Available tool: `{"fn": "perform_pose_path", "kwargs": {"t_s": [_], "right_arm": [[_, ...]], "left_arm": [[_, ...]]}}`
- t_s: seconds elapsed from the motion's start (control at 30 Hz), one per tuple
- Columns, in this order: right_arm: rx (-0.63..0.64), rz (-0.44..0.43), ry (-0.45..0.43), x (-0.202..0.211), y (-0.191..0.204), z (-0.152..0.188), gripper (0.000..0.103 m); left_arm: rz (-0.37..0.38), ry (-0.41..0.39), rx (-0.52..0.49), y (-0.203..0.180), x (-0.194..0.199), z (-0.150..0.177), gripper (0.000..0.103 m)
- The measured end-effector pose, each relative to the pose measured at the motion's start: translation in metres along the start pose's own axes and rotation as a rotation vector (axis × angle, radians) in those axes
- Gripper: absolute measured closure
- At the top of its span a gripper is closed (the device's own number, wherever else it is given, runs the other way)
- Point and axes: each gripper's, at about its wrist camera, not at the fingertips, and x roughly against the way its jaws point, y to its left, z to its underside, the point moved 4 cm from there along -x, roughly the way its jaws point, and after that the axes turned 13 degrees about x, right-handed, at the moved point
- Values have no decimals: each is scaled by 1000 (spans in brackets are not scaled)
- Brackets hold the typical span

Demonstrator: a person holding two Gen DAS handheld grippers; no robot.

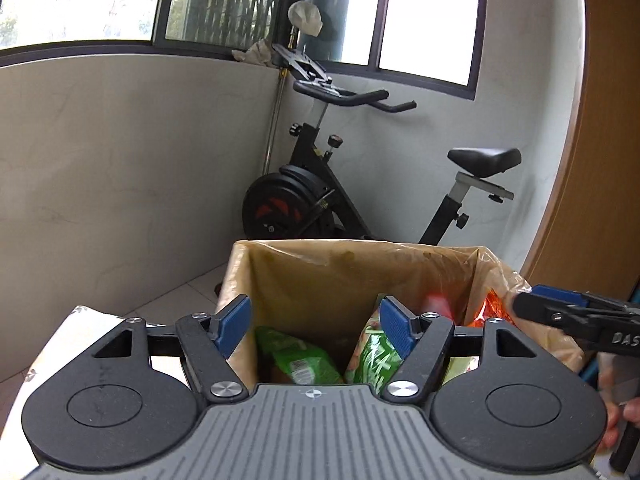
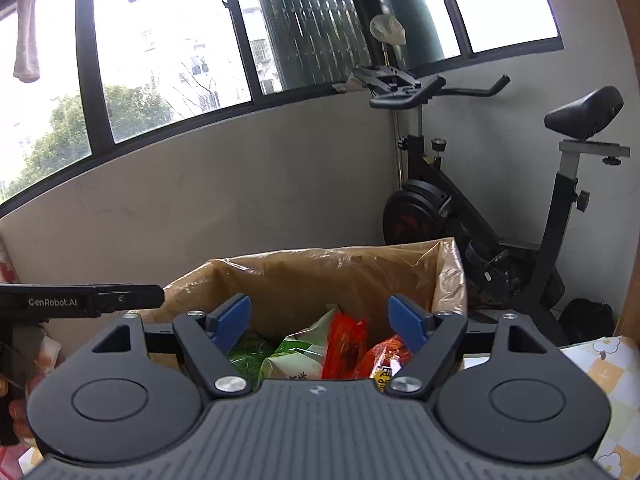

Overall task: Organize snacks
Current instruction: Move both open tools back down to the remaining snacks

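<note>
Hovering side by side over a plastic-lined cardboard box (image 1: 360,276), both grippers are empty: the left gripper (image 1: 316,324) has its fingers spread wide with nothing between them, and the right gripper (image 2: 320,322), further right, is just as wide and just as bare. The snacks sit down inside the box — green packets (image 1: 296,356) toward the left, a white-and-green bag (image 2: 300,350) in the middle, red and orange packets (image 2: 346,344) toward the right. The loose plastic liner (image 2: 450,280) draped over the rim could, I judge, snag a finger on the way in, and the two grippers are near enough to knock each other. Crinkly packets may also slip from a shallow pinch. Each gripper's body hides the near wall and the floor of the box, so the packet count is unclear, and the labels are too blurred to read; the patterned desk (image 2: 612,364) is cut off at the far right.
</note>
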Motion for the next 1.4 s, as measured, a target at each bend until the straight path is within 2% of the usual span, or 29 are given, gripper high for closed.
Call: {"fn": "perform_pose_path", "kwargs": {"t_s": [0.23,0.37,0.5,0.73,0.97,1.1,1.17,1.27,1.3,1.33,1.37,1.4], "right_arm": [[138,7,-30,53,15,21,24],[151,1,-31,76,21,45,24],[152,19,-19,91,27,73,24],[147,44,129,87,33,138,24],[106,43,327,68,39,204,29],[109,30,373,60,48,224,29],[150,31,394,56,55,232,29],[212,55,416,52,62,237,36],[213,55,410,52,63,237,43],[210,52,404,52,63,238,46],[209,54,395,54,63,238,54],[205,54,388,54,64,239,55]], "left_arm": [[31,-7,29,25,43,17,30],[68,7,7,37,62,42,30],[43,54,5,49,69,72,30],[15,136,110,70,66,122,31],[-37,196,98,68,55,149,30],[-44,219,108,67,53,165,30],[-51,232,110,67,51,171,30],[-61,251,108,65,46,182,28],[-61,256,108,65,45,184,26],[-61,260,108,64,44,187,24],[-61,263,107,63,44,189,22],[-60,267,106,62,43,193,22]]}}
